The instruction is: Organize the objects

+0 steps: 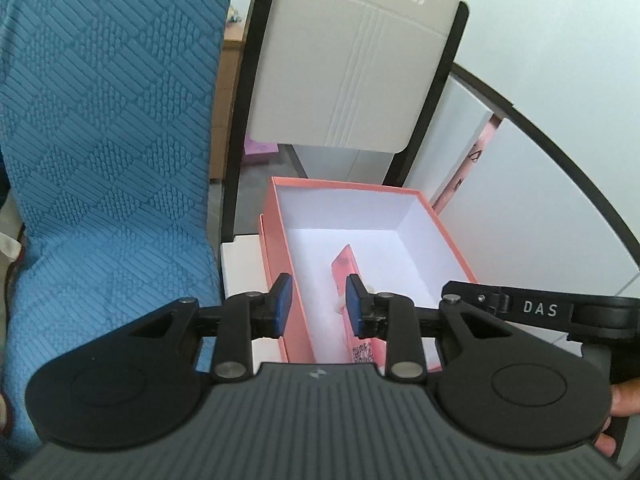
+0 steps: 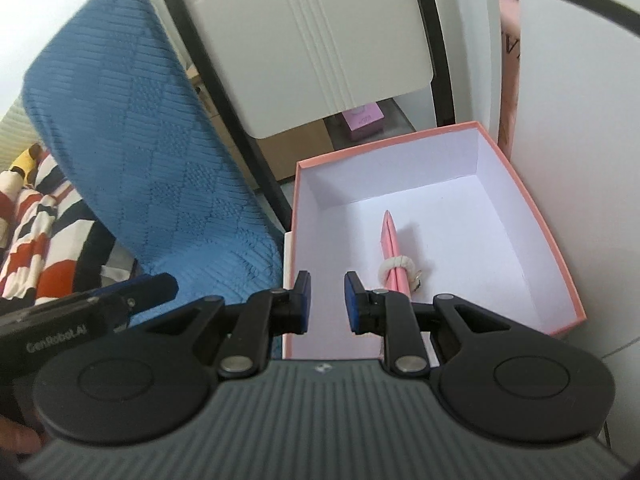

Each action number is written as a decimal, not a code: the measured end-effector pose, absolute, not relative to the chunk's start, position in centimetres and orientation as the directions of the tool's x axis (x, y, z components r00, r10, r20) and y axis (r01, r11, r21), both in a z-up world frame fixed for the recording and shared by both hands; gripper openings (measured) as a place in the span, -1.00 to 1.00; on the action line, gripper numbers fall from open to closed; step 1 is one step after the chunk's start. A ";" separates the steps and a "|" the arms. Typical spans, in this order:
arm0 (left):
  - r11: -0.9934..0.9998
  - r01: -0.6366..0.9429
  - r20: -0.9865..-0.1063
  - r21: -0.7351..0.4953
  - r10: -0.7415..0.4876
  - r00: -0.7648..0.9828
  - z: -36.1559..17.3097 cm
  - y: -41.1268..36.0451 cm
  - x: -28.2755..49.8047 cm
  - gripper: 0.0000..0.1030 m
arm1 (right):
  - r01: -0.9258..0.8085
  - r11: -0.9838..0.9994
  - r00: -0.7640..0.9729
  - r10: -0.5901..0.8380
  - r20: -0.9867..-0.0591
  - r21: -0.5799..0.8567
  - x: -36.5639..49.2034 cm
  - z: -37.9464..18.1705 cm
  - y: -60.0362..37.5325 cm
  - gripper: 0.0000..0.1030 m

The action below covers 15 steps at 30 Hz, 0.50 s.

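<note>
A salmon-pink box [image 1: 348, 185] [image 2: 534, 220] with a white inside stands open on a white surface. In it lies a flat pink packet [image 1: 345, 270] [image 2: 393, 240] with a cream hair tie [image 2: 396, 265] looped around it. My left gripper [image 1: 319, 300] hovers over the box's near left wall, open, with nothing between its blue pads [image 1: 283, 308]. My right gripper [image 2: 328, 302] hangs above the box's near left corner, also open and empty. The packet's near end is hidden behind the right finger in both views. Each gripper's body shows at the edge of the other's view.
A chair draped in blue textured cloth [image 1: 100, 140] [image 2: 152, 152] stands close on the left. A beige chair back [image 1: 352, 60] [image 2: 312, 40] in a black frame rises behind the box. A striped cloth [image 2: 36, 220] lies far left. White panels [image 1: 540, 200] stand to the right.
</note>
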<state>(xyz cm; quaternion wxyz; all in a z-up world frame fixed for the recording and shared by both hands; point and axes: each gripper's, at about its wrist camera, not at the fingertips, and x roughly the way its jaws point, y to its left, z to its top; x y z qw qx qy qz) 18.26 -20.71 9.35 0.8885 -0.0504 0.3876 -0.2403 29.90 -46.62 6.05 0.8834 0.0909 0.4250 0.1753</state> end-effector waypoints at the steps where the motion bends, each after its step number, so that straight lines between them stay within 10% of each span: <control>1: 0.880 0.389 -0.662 -0.273 -0.466 0.588 9.7 -20.3 17.7 -0.30 | -0.232 0.923 0.580 0.385 -0.718 0.308 29.4 6.2 -46.6 -0.56; 15: 0.873 0.409 -0.629 -0.268 -0.480 0.612 11.4 -15.8 12.9 0.00 | -0.218 0.934 0.620 0.357 -0.699 0.283 22.5 8.1 -45.0 -0.31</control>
